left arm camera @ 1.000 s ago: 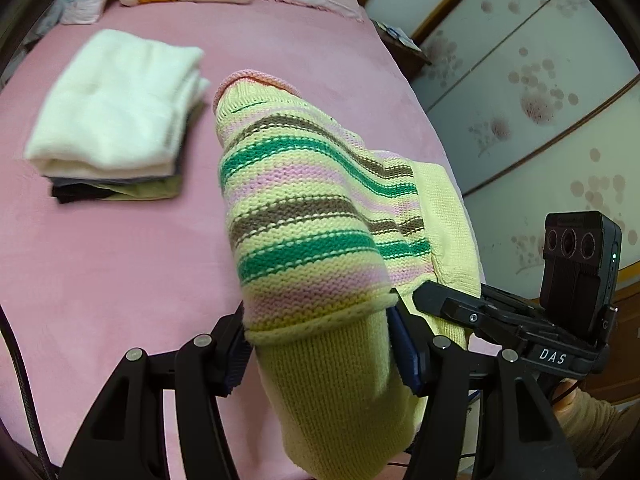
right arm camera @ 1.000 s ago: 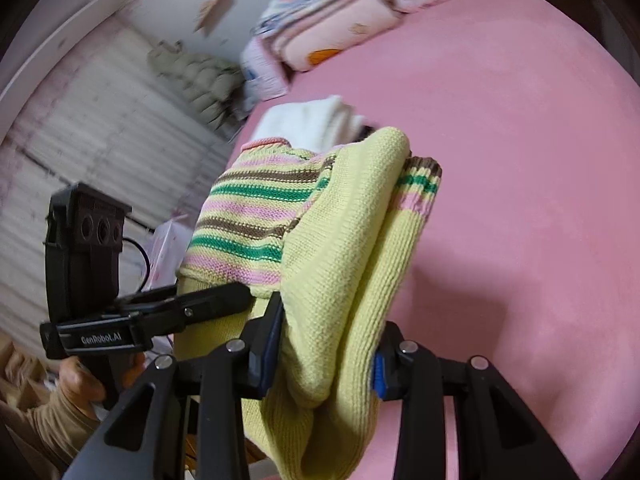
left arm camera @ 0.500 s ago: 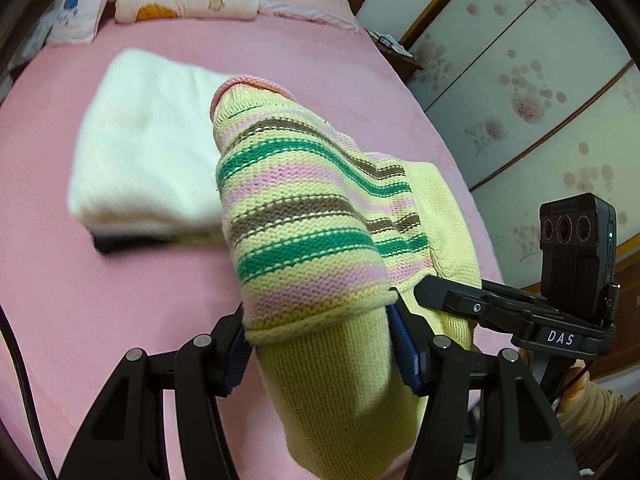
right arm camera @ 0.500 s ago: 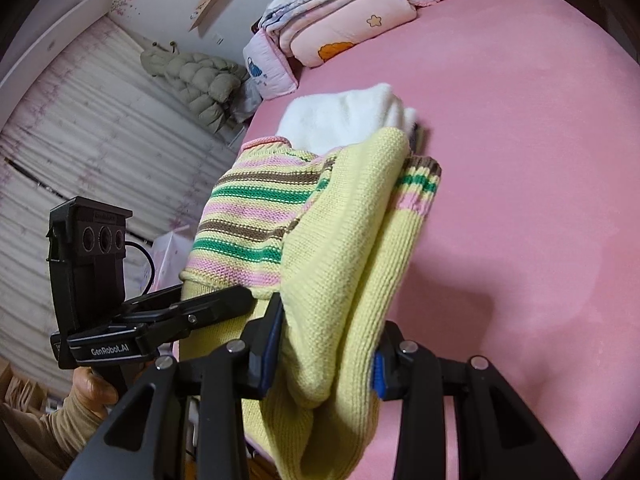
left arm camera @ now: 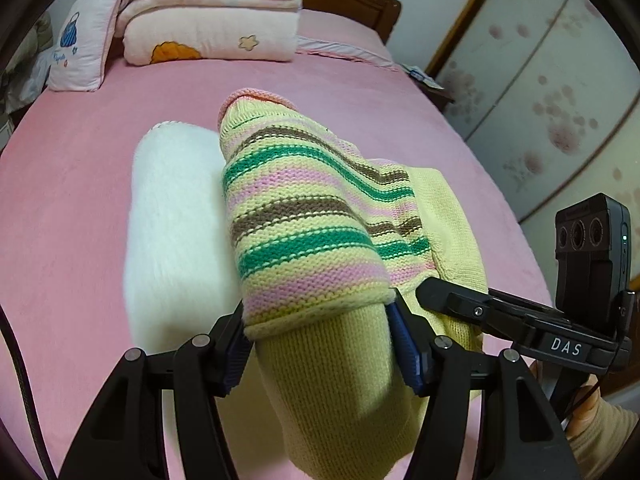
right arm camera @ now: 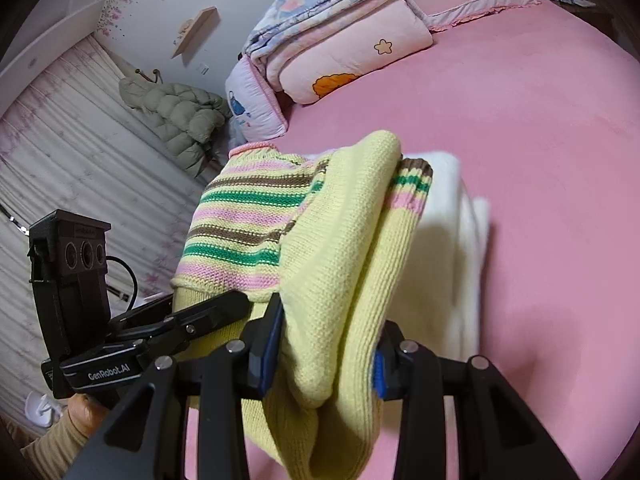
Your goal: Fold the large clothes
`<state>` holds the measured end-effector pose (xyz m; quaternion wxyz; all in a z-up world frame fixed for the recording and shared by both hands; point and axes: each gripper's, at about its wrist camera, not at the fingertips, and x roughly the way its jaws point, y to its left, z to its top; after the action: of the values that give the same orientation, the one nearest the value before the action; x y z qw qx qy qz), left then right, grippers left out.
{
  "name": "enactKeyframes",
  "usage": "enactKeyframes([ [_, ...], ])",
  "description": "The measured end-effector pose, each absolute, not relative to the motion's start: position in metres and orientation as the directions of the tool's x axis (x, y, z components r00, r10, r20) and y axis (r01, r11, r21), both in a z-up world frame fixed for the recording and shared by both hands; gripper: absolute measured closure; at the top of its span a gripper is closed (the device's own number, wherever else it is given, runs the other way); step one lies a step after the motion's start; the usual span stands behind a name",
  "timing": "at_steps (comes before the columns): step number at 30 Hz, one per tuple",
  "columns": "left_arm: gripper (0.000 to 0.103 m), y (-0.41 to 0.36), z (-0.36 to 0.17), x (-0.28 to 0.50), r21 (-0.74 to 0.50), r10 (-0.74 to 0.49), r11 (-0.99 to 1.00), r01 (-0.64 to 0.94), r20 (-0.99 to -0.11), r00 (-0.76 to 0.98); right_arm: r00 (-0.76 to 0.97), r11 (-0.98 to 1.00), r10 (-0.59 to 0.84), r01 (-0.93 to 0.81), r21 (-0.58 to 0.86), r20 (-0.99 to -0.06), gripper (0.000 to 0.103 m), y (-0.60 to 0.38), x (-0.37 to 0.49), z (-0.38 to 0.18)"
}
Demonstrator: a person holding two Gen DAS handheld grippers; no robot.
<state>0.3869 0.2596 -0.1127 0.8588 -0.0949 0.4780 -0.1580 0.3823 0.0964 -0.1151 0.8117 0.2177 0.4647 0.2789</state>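
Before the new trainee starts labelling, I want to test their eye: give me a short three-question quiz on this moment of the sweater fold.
1. True or false: both grippers are shut on the sweater.
2. What lies on the bed right behind the sweater? A) a white folded stack B) a blue towel C) a shoe
3. In the left wrist view, which device shows at the right edge?

Key:
1. True: the left gripper and the right gripper each pinch it.
2. A, the white stack.
3. The right gripper, marked DAS.
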Motion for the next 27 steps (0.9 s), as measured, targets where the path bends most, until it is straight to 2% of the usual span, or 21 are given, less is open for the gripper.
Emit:
enactKeyframes([
  [4,0.041,0.25,-0.144,0.397,-0.274,-0.32,0.947,0.165,-0.836,0.446,0.388,0.778,0.623,-0.219,0.588,-0.679,0.065,0.107,0.401,-0.141],
  [7,0.038,0.241,-0.153,0.395,-0.243,-0.3,0.953,0.18,-0.836,0.459,0.366,0.804,0.589,-0.182,0.566,-0.72,0.061,0.11,0.403,-0.159],
  [9,0.033,0.237,-0.152,0.39,-0.238,-0.298,0.954,0.184,-0.83,0.472,0.386,0.826,0.558,-0.174,0.535,-0.735,0.051,0.108,0.399,-0.157],
  [13,0.02,0.236,-0.15,0.384,-0.236,-0.283,0.959,0.157,-0.842,0.459,0.387,0.876,0.483,-0.209,0.435,-0.786,0.047,0.109,0.393,-0.142],
  [17,0.016,0.228,-0.134,0.357,-0.2,-0.22,0.976,0.092,-0.86,0.46,0.408,0.899,0.435,-0.242,0.365,-0.803,0.046,0.104,0.377,-0.121],
  [23,0.015,0.207,-0.092,0.307,-0.225,-0.217,0.973,0.04,-0.853,0.474,0.429,0.895,0.445,-0.232,0.38,-0.786,0.046,0.075,0.333,-0.08],
  [26,0.004,0.194,-0.07,0.279,-0.257,-0.24,0.966,0.032,-0.841,0.485,0.441,0.888,0.46,-0.232,0.397,-0.771,0.046,0.059,0.302,-0.054],
  [27,0.004,0.187,-0.061,0.267,-0.256,-0.238,0.966,0.034,-0.836,0.495,0.445,0.886,0.463,-0.235,0.399,-0.766,0.046,0.055,0.293,-0.047],
])
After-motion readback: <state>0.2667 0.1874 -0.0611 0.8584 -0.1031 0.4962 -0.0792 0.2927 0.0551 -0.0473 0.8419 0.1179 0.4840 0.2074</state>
